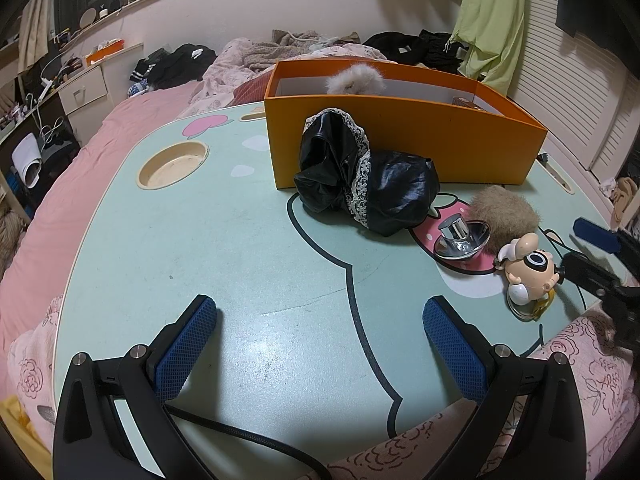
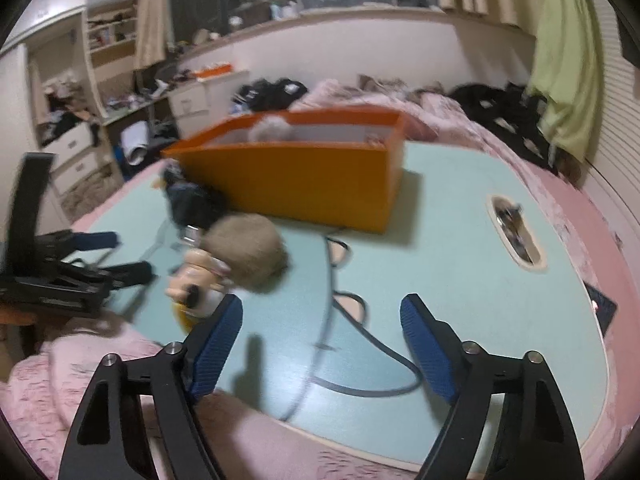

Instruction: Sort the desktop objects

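Left wrist view, glossy black lace-trimmed bag (image 1: 366, 184), rigid orange box (image 1: 404, 136), both jaws open, empty.

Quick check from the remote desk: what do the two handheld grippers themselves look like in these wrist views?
The left gripper and the right gripper look alike: black angular finger arms with triangular cutouts and silver pivot bolts, tipped with blue textured pads. A black braided cable runs beneath the left one. No hand or sleeve shows.
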Demonstrator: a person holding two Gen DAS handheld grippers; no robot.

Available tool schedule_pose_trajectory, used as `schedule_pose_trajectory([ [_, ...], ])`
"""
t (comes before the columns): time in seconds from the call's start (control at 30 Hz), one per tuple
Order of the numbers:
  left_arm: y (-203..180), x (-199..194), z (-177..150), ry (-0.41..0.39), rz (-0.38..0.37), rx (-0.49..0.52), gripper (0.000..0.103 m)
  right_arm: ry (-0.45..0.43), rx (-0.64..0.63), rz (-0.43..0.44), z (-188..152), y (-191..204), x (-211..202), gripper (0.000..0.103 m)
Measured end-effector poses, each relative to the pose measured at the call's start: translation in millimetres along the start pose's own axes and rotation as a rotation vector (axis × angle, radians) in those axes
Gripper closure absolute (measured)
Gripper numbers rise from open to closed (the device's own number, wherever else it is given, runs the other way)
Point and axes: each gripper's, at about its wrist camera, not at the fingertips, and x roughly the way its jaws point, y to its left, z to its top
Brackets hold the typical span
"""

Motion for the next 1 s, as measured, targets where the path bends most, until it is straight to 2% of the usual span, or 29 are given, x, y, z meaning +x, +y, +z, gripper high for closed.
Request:
schedule_pose_trajectory([
  [0.07, 0.2, 0.0, -0.2, 0.000, 0.000, 0.000, 0.000, -0.014, -0.046, 0.070, 10.1, 17.4, -3.1, 0.022],
  [0.17, 0.3, -0.1, -0.3, 0.000, -0.001, 0.000, 0.000, 0.052, -0.151, 0.080, 19.0, 44.0, 11.5, 0.025],
  [0.23, 0.1, -0.3, -0.6, 0.000, -0.001, 0.000, 0.000, 0.141, -0.196, 0.105, 20.1, 54.3, 29.7, 0.042],
  [0.27, 0.4, -0.2, -0.4, 0.000, 0.000, 0.000, 0.000, 0.183, -0.206, 0.112, 19.1, 57.0, 37.8, 0.047],
  [0.3, 0.4, -0.2, -0.6, -0.001, -0.001, 0.000, 0.000, 0.209, -0.206, 0.119, 17.5, 56.8, 42.8, 0.061],
  [0.33, 0.5, -0.2, -0.6, 0.000, -0.001, 0.000, 0.000, 0.205, -0.205, 0.119, 17.3, 56.0, 43.4, 0.068],
  [0.57, 0.9, -0.3, -0.8, -0.001, -0.002, 0.000, 0.000, 0.122, -0.145, 0.129, 5.4, 41.1, 20.2, 0.068],
  [0.8, 1.0, 0.2, 0.6, -0.001, 0.000, 0.000, 0.000, 0.004, -0.035, 0.046, -8.9, 12.7, -10.8, 0.068],
  [0.87, 1.2, 0.0, 1.9, -0.001, 0.002, -0.002, 0.000, 0.003, -0.023, 0.002, -10.3, 9.0, -10.8, 0.068],
  [1.0, 1.4, -2.1, 3.9, 0.003, 0.005, -0.007, 0.000, 0.061, -0.005, -0.081, -11.0, 2.6, 1.7, 0.068],
])
